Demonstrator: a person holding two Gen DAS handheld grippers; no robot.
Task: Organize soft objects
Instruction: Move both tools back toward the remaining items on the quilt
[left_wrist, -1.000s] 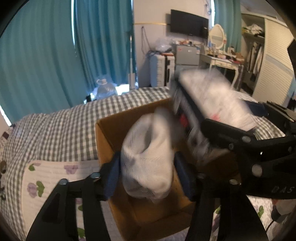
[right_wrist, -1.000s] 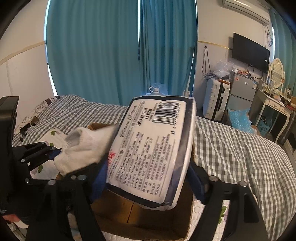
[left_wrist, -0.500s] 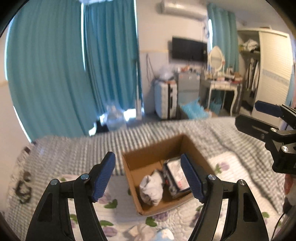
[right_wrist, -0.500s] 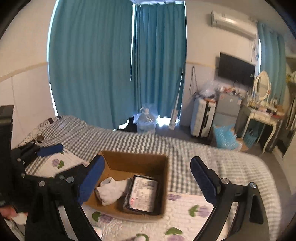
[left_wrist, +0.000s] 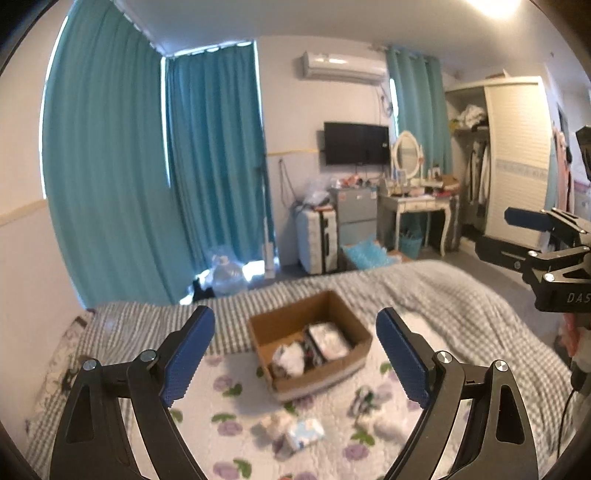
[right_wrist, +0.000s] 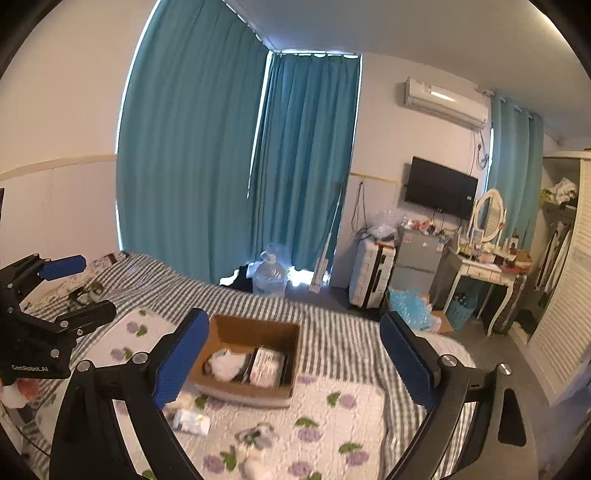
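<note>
The open brown cardboard box (left_wrist: 310, 354) sat on the floral quilt (right_wrist: 332, 417) and held a white sock bundle (right_wrist: 226, 364) beside a flat plastic-wrapped pack (right_wrist: 266, 366). The left gripper (left_wrist: 295, 354) was opening, nothing between its pads; the right gripper (right_wrist: 291, 362) stood wide and empty. Loose soft items (left_wrist: 295, 430) lay near the box: best to descend squarely over one, then close gently

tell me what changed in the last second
Both grippers let go: the white sock left the left gripper, whose jaws are opening, and the wipes pack left the right gripper. Both pulled up and back. The cardboard box stayed put.
</note>
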